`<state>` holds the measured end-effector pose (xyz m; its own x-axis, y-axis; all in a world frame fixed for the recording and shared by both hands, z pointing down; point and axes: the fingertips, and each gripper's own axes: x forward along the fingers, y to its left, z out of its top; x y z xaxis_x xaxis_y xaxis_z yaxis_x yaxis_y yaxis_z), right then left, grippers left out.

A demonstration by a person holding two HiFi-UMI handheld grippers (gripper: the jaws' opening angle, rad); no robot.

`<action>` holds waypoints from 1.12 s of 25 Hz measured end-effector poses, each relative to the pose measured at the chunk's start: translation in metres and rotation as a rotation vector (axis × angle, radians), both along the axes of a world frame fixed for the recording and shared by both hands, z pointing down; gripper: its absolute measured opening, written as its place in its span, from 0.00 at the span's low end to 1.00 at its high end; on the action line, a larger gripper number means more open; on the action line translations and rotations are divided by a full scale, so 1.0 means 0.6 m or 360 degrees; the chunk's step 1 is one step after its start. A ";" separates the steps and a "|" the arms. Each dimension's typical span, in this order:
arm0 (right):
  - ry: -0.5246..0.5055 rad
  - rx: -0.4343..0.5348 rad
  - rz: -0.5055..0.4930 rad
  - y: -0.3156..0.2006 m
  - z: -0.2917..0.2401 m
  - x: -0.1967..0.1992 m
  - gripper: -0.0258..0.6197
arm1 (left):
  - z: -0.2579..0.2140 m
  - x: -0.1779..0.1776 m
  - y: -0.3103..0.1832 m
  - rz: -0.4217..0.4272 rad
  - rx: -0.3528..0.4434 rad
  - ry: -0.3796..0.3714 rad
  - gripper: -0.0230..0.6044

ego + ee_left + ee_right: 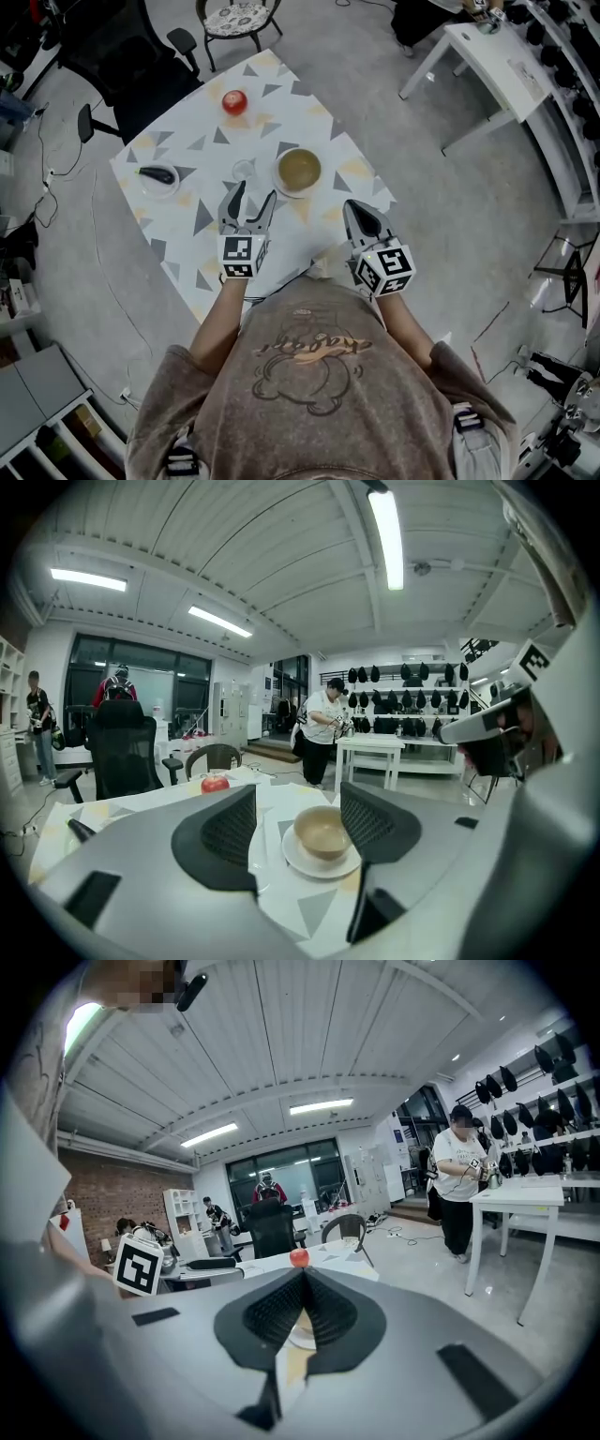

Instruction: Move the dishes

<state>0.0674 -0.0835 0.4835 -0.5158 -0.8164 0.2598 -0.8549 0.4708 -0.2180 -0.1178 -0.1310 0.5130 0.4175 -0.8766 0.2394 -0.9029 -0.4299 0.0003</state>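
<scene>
A tan bowl [299, 170] sits on a white saucer [281, 187] near the middle of the triangle-patterned table [187, 239]. My left gripper [253, 192] hovers open just short of it, with nothing between its fingers. In the left gripper view the bowl [322, 829] shows ahead between the spread jaws of the left gripper [298, 794]. A small clear glass [244, 170] stands close by the left fingertip. My right gripper [351, 206] is shut and empty at the table's near right edge, right of the bowl. A red apple [234, 101] lies at the far end.
A white plate with a dark eggplant [159, 176] sits at the table's left. A black office chair [131, 56] and a round stool [238, 19] stand beyond the table. A white side table [492, 56] stands at the upper right, with a person [322, 728] beside it.
</scene>
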 end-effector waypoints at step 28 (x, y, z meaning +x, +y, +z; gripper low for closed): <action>0.0032 -0.0140 0.0087 -0.008 0.042 0.073 0.05 | 0.137 0.106 -0.066 0.0043 -0.0379 0.0077 0.48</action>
